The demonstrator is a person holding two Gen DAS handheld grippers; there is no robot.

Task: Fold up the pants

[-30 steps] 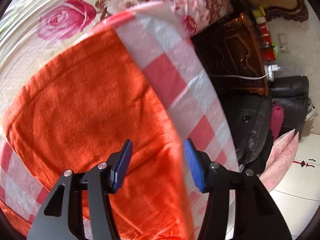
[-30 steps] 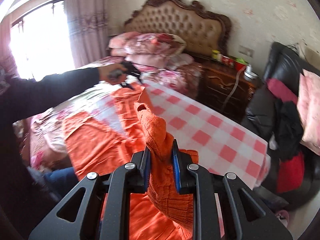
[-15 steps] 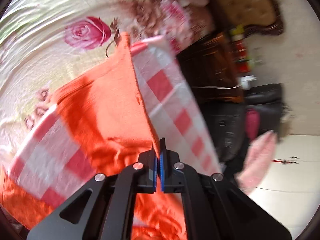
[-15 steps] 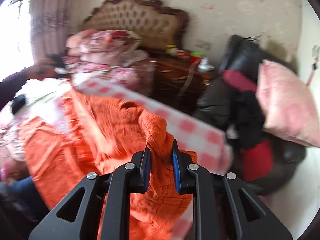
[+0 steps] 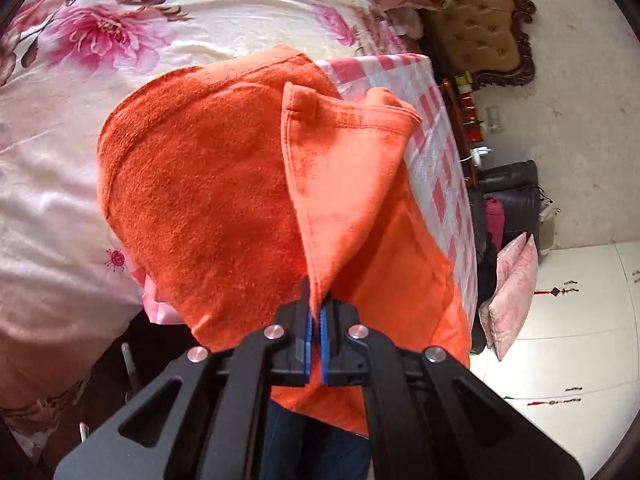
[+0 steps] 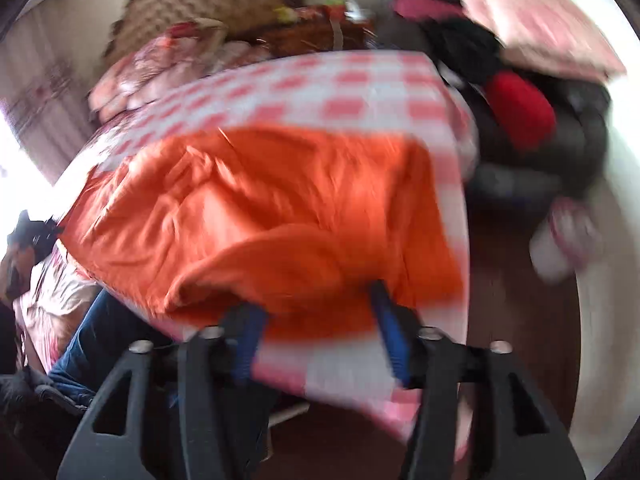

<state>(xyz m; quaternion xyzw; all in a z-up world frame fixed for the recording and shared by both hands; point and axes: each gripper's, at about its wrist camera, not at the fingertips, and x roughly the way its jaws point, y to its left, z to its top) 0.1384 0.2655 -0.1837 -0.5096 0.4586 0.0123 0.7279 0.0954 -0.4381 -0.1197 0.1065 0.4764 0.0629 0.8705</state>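
The left gripper (image 5: 316, 334), open a second ago, now has its fingers clamped on a lifted edge of the orange pants (image 5: 208, 184). The right gripper (image 6: 316, 336) has released its bunched fold; its fingers stand wide, empty. The pants lie on the checkered tabletop (image 6: 360, 80), so the fold is likely laid over.

Orange pants (image 5: 208, 184) — fleecy, draped over table, one corner lifted.
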